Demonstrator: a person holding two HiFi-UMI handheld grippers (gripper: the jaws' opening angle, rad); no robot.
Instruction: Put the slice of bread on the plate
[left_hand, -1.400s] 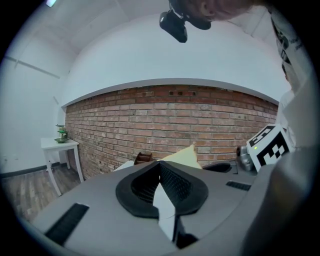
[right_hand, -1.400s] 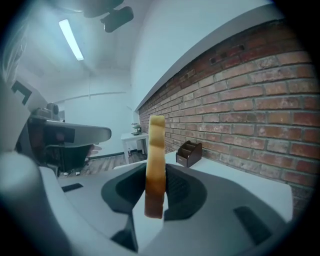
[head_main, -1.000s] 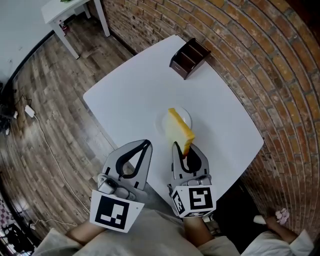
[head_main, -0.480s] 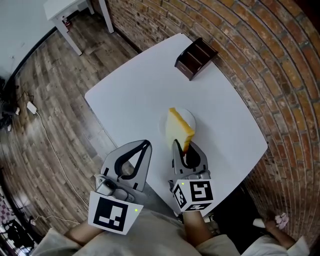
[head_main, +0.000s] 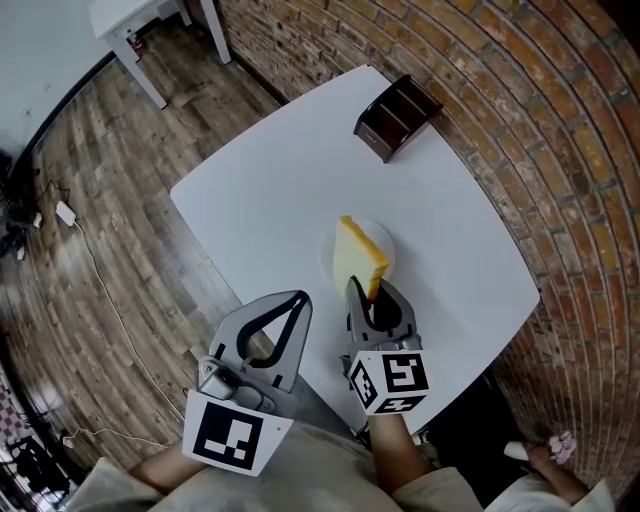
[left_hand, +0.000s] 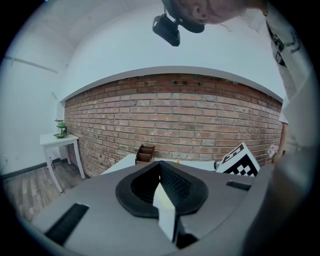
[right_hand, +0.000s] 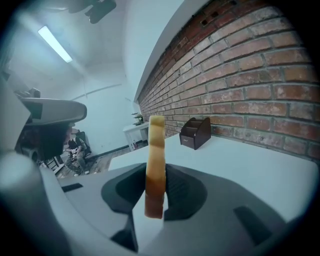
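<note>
A thick slice of bread (head_main: 358, 260) with a golden crust stands on edge between the pads of my right gripper (head_main: 366, 296), which is shut on its lower end. In the head view the slice hangs over a small white plate (head_main: 386, 240) near the middle of the white table (head_main: 280, 190) and hides most of it. Seen edge-on in the right gripper view, the bread (right_hand: 156, 160) rises upright out of the jaws. My left gripper (head_main: 296, 302) hovers beside the right one at the table's near edge, its jaws shut with nothing in them (left_hand: 161, 170).
A dark brown wooden holder (head_main: 397, 117) stands at the table's far corner by the brick wall, also seen as the holder (right_hand: 196, 132). A white side table (head_main: 150, 30) stands on the wood floor at the far left, and cables (head_main: 60, 215) lie on the floor.
My right gripper has sunk a little with the bread, still over the plate. The left gripper has hardly moved.
</note>
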